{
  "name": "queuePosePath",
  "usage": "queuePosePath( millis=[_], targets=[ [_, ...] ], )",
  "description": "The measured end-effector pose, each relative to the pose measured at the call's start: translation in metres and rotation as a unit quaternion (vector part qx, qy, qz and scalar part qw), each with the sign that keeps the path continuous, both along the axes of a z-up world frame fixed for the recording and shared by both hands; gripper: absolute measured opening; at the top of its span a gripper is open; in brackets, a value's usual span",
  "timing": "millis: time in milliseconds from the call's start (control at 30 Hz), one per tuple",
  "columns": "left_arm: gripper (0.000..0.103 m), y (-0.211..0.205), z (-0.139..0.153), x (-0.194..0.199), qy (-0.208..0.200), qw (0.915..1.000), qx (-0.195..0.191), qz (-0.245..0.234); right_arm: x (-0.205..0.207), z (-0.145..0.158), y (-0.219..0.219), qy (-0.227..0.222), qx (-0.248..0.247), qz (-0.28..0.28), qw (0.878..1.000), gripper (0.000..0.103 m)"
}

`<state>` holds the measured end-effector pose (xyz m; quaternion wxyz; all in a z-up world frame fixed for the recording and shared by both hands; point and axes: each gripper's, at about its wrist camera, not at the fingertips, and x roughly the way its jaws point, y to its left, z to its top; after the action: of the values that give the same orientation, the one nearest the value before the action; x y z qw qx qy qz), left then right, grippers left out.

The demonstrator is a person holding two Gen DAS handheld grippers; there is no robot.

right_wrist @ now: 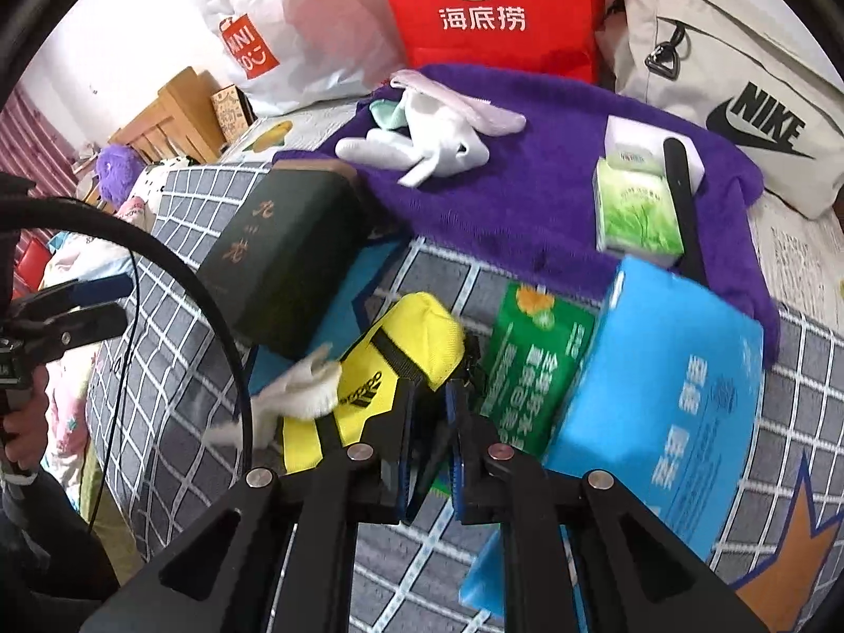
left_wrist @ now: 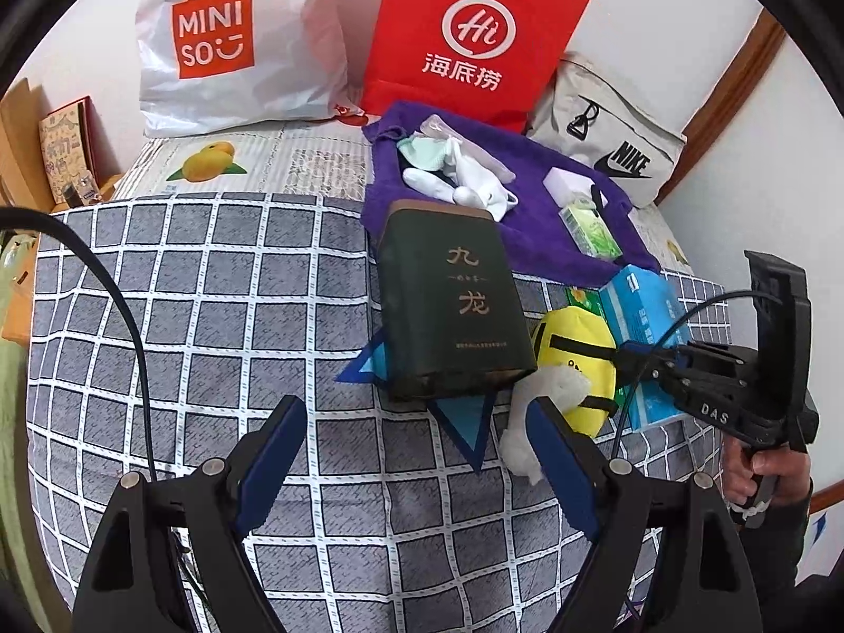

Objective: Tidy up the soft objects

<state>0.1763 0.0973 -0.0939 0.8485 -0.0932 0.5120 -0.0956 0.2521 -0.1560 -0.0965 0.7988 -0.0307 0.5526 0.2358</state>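
White socks (left_wrist: 464, 179) on purple towel (left_wrist: 533, 221) (tissue pack (left_wrist: 591, 229) beside)

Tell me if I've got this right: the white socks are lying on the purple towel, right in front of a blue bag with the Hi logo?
Almost. The white socks do lie on the purple towel, but the bag with the Hi logo behind them is red, not blue. Both wrist views show it; the right wrist view shows it closest.

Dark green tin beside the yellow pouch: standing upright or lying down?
Lying down: the dark green tin rests on its broad side, lettered face up, on the checked bedspread.
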Motion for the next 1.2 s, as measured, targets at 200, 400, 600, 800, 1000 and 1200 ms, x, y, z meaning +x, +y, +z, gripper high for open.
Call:
queuePosePath(
  millis=[200, 400, 600, 800, 1000, 1200],
  targets=[
    [0.084, -0.008, 0.001, 0.0, 0.002, 0.9999, 0.006, -0.011, -0.017, -0.004, -0.001, 0.015, -0.012, 0.008, 1.0, 0.014],
    [0.084, -0.013, -0.001, 0.0, 0.006, 0.9998, 0.008, -0.016, -0.041, 0.007, 0.003, -0.001, -0.029, 0.032, 0.999, 0.051],
    [0.084, -0.017, -0.003, -0.001, 0.008, 0.9996, 0.011, -0.023, -0.041, 0.002, 0.021, 0.004, -0.038, 0.042, 0.998, 0.054],
    [0.084, -0.012, -0.005, -0.008, 0.002, 0.9996, 0.009, -0.027, -0.041, -0.005, 0.034, 0.026, -0.03, 0.035, 0.999, 0.057],
    [0.084, -0.019, -0.02, -0.01, 0.018, 0.9989, 0.004, -0.043, -0.035, -0.016, 0.03, 0.051, -0.022, -0.01, 0.998, 0.066],
    [0.084, -0.016, -0.019, -0.013, 0.015, 0.9991, 0.005, -0.04, -0.019, -0.013, 0.027, 0.056, -0.004, -0.07, 0.996, 0.067]
  ],
)
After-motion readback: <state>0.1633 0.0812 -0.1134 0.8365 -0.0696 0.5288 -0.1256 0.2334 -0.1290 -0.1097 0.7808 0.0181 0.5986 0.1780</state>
